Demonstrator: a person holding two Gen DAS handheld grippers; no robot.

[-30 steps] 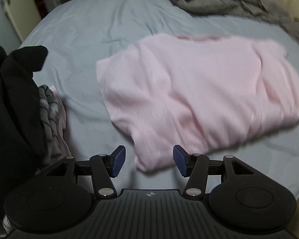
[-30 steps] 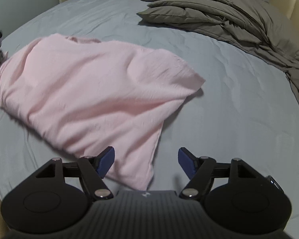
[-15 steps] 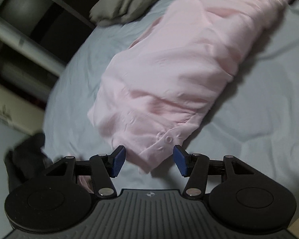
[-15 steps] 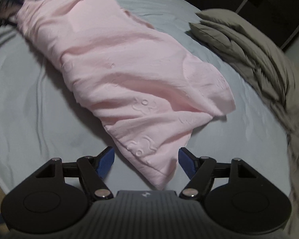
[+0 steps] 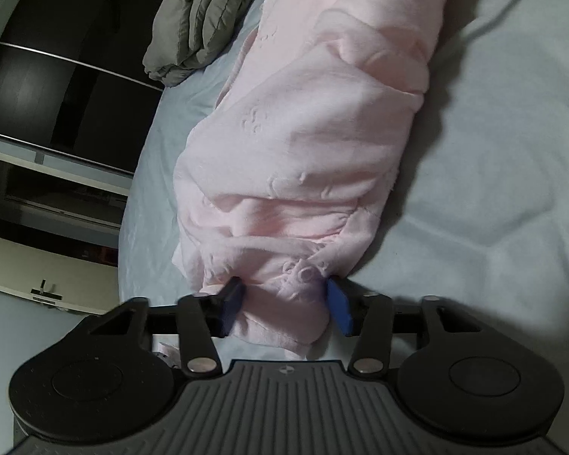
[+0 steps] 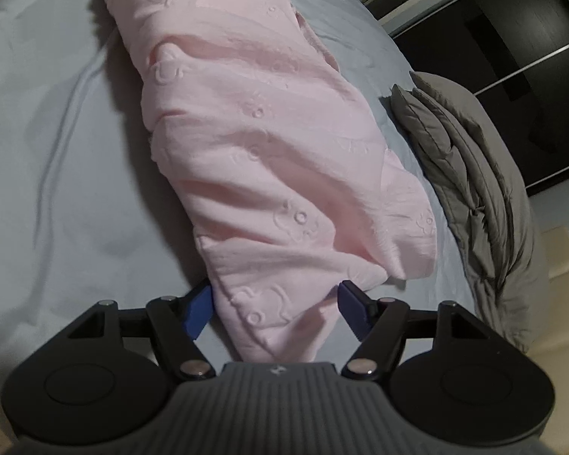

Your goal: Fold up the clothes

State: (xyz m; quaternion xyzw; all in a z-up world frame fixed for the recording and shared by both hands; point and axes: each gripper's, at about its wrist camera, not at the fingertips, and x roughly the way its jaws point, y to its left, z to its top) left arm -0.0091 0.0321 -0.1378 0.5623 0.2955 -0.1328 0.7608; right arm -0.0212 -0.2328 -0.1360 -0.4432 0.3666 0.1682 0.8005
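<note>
Left gripper (image 5: pixel 284 305) wide open, garment (image 5: pixel 307 144) corner lying between fingers, not pinched. Right gripper (image 6: pixel 275 309) likewise spread, opposite corner between fingers. Garment stretches ahead of both over sheet (image 6: pixel 57 159). Duvet (image 6: pixel 474 174) beyond, right of right gripper.

Pale blue bed (image 5: pixel 493 144), pink garment (image 5: pixel 303 132), grey duvet (image 6: pixel 474 174) lying on it

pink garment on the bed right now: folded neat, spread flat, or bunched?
Bunched. The pink garment lies in a long rumpled heap on the bed sheet, with overlapping creases and loose flaps; no squared edges. An end sits between each gripper's open jaws.
</note>
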